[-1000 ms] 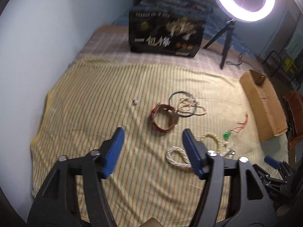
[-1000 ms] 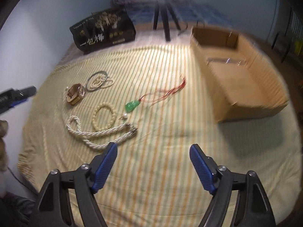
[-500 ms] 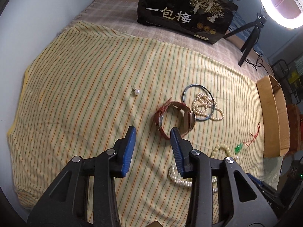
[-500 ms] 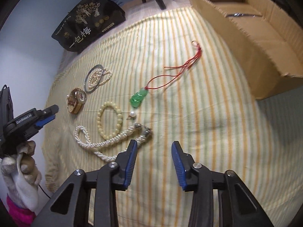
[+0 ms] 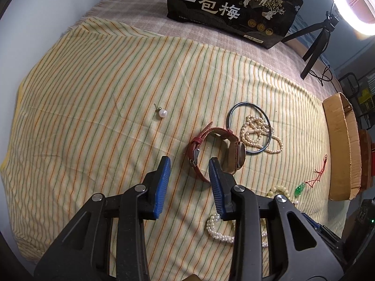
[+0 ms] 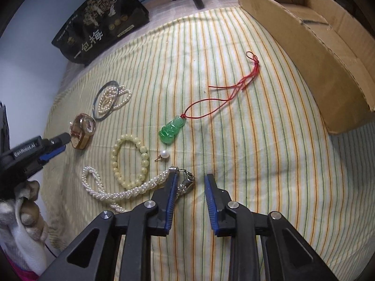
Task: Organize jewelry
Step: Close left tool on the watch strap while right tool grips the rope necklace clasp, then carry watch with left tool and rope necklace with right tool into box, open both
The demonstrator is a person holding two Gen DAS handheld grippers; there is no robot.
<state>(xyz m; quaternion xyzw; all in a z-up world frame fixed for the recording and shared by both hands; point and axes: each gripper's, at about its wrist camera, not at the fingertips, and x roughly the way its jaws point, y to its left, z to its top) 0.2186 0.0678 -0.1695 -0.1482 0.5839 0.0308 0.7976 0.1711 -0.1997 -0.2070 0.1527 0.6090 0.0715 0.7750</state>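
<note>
While both tongs have just been closing, left tongs straddle the watch strap, right tongs the pearl rope clasp on the bed; nothing gripped; rope limp, slippery, take its clasp

A: Left cam? Sat behind the left gripper, looked steeply down its fingers at the striped cloth, close in, watch just ahead, black bag at the far edge.

B: Right cam did likewise behind the right gripper, close over the twisted pearl necklace, cardboard box upper right.

A: Overlap?

B: Both caught the watch, bangle, green pendant, bag, box. Right view also showed the left gripper at its left edge.
</note>
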